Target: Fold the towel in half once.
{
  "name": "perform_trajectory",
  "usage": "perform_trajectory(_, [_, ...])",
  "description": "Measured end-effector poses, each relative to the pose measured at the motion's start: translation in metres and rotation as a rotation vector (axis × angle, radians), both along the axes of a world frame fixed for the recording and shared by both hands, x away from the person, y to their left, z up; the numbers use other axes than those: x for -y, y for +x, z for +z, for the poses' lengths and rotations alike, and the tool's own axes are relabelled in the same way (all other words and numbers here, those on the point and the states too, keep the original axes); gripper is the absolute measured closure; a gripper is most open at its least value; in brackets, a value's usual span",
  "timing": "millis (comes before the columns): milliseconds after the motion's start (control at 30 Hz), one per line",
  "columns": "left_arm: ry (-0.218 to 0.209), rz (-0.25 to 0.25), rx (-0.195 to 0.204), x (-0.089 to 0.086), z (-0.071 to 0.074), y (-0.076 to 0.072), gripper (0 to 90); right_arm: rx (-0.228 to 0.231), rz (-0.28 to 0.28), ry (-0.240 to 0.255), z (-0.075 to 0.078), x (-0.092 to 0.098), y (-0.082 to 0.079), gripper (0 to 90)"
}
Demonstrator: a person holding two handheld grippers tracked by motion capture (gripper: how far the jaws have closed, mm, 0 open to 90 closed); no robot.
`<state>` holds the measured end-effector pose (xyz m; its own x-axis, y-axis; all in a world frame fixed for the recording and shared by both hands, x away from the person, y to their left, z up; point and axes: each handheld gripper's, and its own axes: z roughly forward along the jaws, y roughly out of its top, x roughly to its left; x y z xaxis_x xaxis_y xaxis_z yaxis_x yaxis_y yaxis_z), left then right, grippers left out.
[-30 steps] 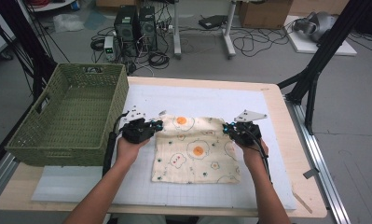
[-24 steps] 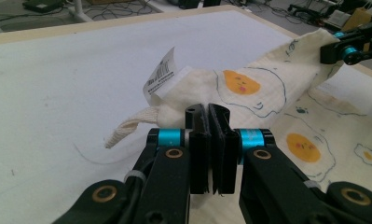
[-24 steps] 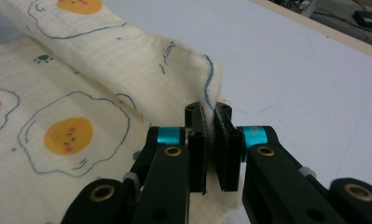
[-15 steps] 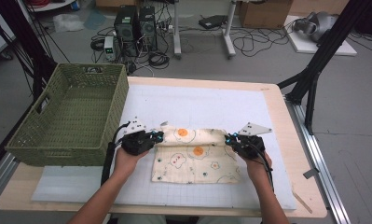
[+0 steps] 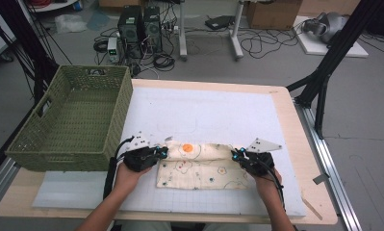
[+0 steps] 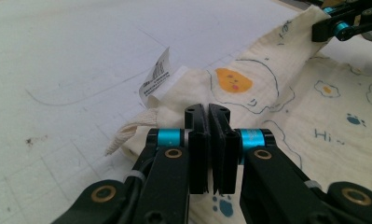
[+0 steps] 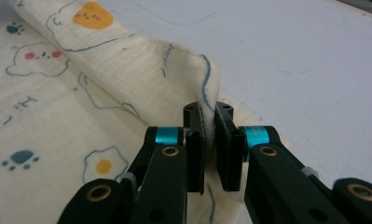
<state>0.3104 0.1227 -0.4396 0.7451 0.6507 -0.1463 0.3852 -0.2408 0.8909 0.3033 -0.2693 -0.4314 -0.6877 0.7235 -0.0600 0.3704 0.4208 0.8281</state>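
two grippers (image 5: 163,153) (image 5: 234,155) clamping printed cloth (image 5: 204,166)

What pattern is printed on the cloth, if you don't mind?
The cloth is cream with fried eggs, paw prints and outlined animals; the right gripper view shows it best.

The far half of my white gridded mat (image 5: 213,110) lies bare beyond the folded cream cloth with printed eggs and paws (image 5: 204,166), open to either of my claws. On my left the green woven basket (image 5: 74,120) walls off that side, its near wall close beside my left gripper (image 5: 161,153). Bare mat lies right of my right gripper (image 5: 235,155).
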Motion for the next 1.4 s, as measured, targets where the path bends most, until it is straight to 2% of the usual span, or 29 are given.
perform_trajectory(200, [0.000,-0.019,-0.003,-0.002,-0.002,-0.008,85.8,-0.004,0.020,0.003,-0.005,0.002,-0.012,83.8])
perform_trajectory(333, [0.008,-0.041,0.002,-0.004,-0.001,-0.014,85.8,0.003,0.043,0.021,-0.002,0.005,-0.020,83.8])
perform_trajectory(467, [0.022,-0.060,-0.007,-0.005,-0.005,-0.020,85.2,0.010,0.059,0.016,-0.001,0.008,-0.028,83.3])
perform_trajectory(533, [0.026,-0.064,-0.014,-0.006,-0.007,-0.022,83.0,-0.004,0.073,0.013,-0.003,0.010,-0.031,81.4])
perform_trajectory(600, [0.022,-0.057,-0.021,-0.007,-0.007,-0.022,77.1,-0.014,0.079,0.002,-0.006,0.011,-0.033,79.9])
perform_trajectory(667, [-0.015,-0.029,-0.028,-0.013,-0.004,-0.020,62.1,-0.017,0.086,0.002,-0.006,0.013,-0.034,76.5])
perform_trajectory(767, [-0.074,0.012,-0.010,-0.023,0.004,-0.018,52.3,-0.020,0.087,0.014,-0.005,0.017,-0.037,70.5])
perform_trajectory(900, [-0.110,0.047,0.004,-0.036,0.011,-0.015,52.1,-0.021,0.106,0.010,-0.005,0.022,-0.042,59.9])
perform_trajectory(1067, [-0.113,0.062,-0.004,-0.040,0.009,-0.012,52.4,-0.008,0.110,0.019,0.002,0.030,-0.048,50.5])
perform_trajectory(1167, [-0.116,0.066,-0.001,-0.041,0.010,-0.011,52.7,0.013,0.096,0.039,0.006,0.038,-0.051,49.2])
perform_trajectory(1333, [-0.128,0.078,0.011,-0.043,0.013,-0.009,52.7,0.038,0.016,0.094,0.011,0.056,-0.053,48.7])
perform_trajectory(1400, [-0.136,0.082,0.010,-0.045,0.014,-0.008,52.7,0.044,-0.003,0.097,0.011,0.059,-0.052,48.6])
